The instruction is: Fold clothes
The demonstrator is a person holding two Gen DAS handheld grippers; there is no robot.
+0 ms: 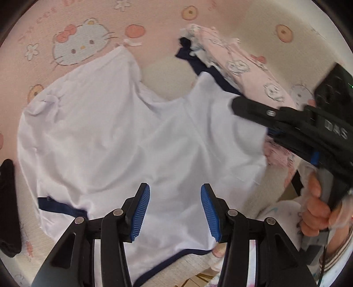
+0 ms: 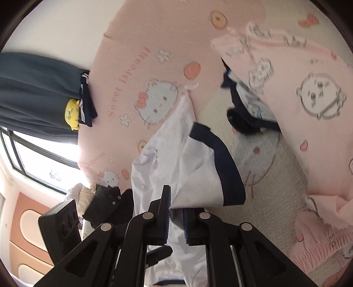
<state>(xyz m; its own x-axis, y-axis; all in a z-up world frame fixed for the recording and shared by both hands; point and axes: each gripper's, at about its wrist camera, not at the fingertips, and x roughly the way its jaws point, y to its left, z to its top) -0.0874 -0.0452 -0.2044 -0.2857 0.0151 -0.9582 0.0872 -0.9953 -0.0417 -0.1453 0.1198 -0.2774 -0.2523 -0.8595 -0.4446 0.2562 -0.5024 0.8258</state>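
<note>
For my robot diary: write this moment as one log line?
left claw: open above white shirt | right claw: shut on shirt | bedsheet: underneath

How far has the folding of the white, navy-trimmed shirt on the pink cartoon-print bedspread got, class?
Done: little. The white, navy-trimmed shirt lies mostly spread and wrinkled on the pink cartoon-print bedspread.

In hand: the right gripper pinches the shirt by its navy-banded sleeve and lifts it. The left gripper hovers open above the cloth, holding nothing.

Left: fold sleeves and body; the crumpled pink patterned garment beside it waits unfolded.
</note>
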